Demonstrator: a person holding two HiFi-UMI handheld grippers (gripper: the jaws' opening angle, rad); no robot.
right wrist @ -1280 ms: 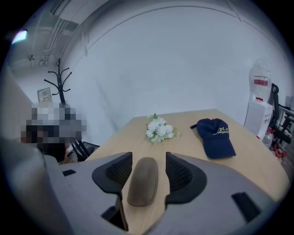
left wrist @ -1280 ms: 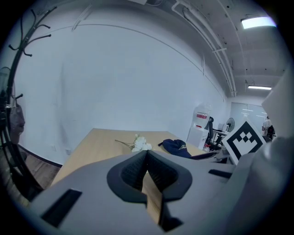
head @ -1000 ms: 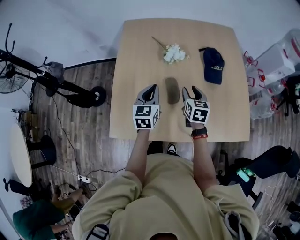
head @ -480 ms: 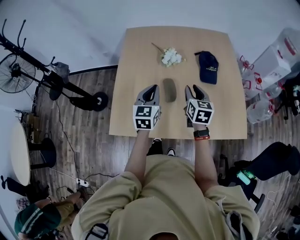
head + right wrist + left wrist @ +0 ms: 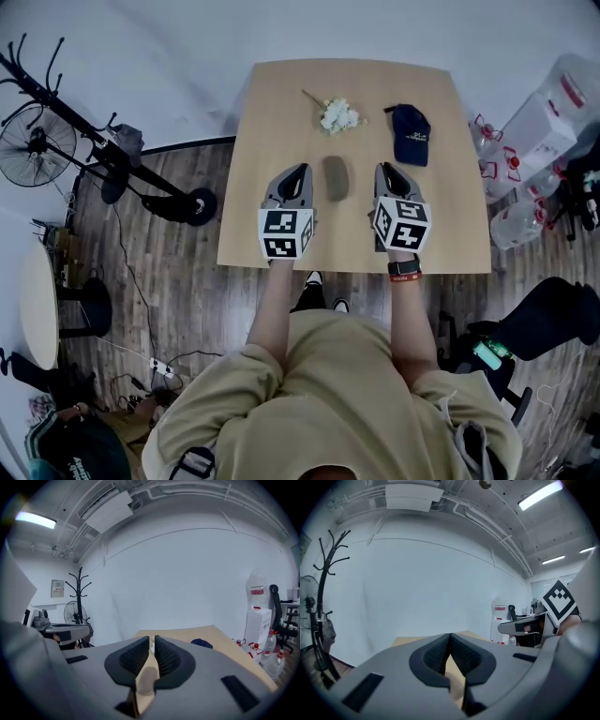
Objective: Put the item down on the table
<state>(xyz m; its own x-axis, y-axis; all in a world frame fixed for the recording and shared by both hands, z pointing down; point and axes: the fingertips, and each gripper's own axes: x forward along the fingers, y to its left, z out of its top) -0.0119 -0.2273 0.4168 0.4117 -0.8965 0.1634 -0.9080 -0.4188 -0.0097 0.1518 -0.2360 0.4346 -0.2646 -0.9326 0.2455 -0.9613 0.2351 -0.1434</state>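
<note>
A grey-brown oblong item (image 5: 335,177) lies on the light wooden table (image 5: 281,103), with no gripper touching it. My left gripper (image 5: 299,172) hovers just left of it, its jaws shut with nothing between them; in the left gripper view the left gripper (image 5: 450,636) has its pads meeting at the tips. My right gripper (image 5: 383,171) hovers just right of the item. In the right gripper view the right gripper (image 5: 152,640) is closing on nothing, with a thin slit left between the pads.
White flowers (image 5: 338,115) and a navy cap (image 5: 410,134) lie farther back on the table; the cap (image 5: 201,642) also shows ahead of the right gripper. A coat stand and a fan (image 5: 33,155) stand at the left, water bottles (image 5: 539,122) and a black chair (image 5: 553,319) at the right.
The right gripper's jaws have drawn much closer together. Both grippers stay on either side of the item, which has not moved on the table.
</note>
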